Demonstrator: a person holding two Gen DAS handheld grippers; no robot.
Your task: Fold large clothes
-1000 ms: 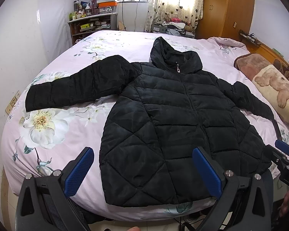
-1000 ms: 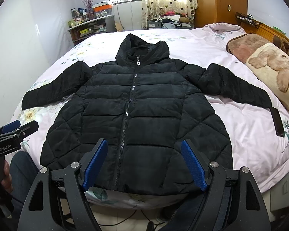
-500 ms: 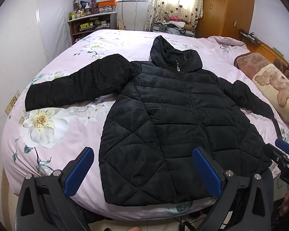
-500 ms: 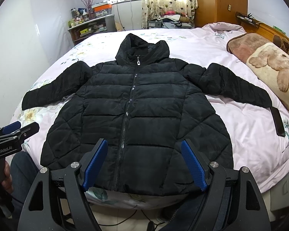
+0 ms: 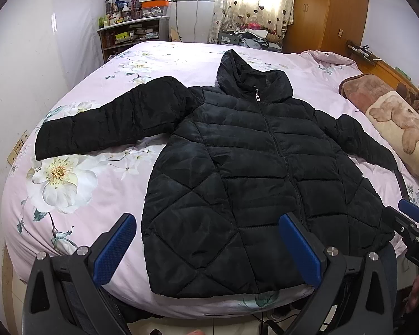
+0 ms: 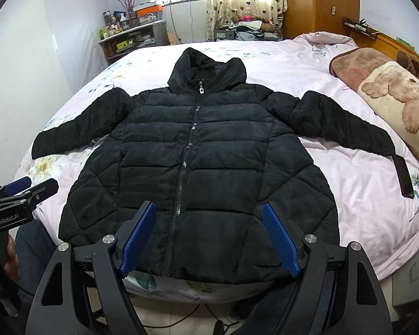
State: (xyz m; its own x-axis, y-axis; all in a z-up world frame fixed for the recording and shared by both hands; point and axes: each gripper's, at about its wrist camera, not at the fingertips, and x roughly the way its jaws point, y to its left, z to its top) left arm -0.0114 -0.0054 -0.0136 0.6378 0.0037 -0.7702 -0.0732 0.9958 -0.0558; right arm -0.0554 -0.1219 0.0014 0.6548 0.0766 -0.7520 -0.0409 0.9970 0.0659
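A black hooded puffer jacket (image 5: 254, 173) lies flat and zipped on the pink floral bed (image 5: 97, 184), front up, both sleeves spread outward, hood toward the far side. It also shows in the right wrist view (image 6: 198, 162). My left gripper (image 5: 206, 248) is open and empty, hovering in front of the jacket's lower left hem at the bed's near edge. My right gripper (image 6: 209, 234) is open and empty, in front of the middle of the hem. Each gripper shows at the edge of the other's view: the right one (image 5: 413, 223), the left one (image 6: 19, 195).
A dark flat phone-like object (image 6: 404, 178) lies on the bed near the right cuff. A folded bear-print blanket (image 6: 391, 97) lies at the right. A cluttered shelf (image 5: 131, 33), curtained window and wooden wardrobe (image 5: 329, 11) stand beyond the bed.
Both views have shifted only slightly; the jacket lies as before and both grippers stay open.
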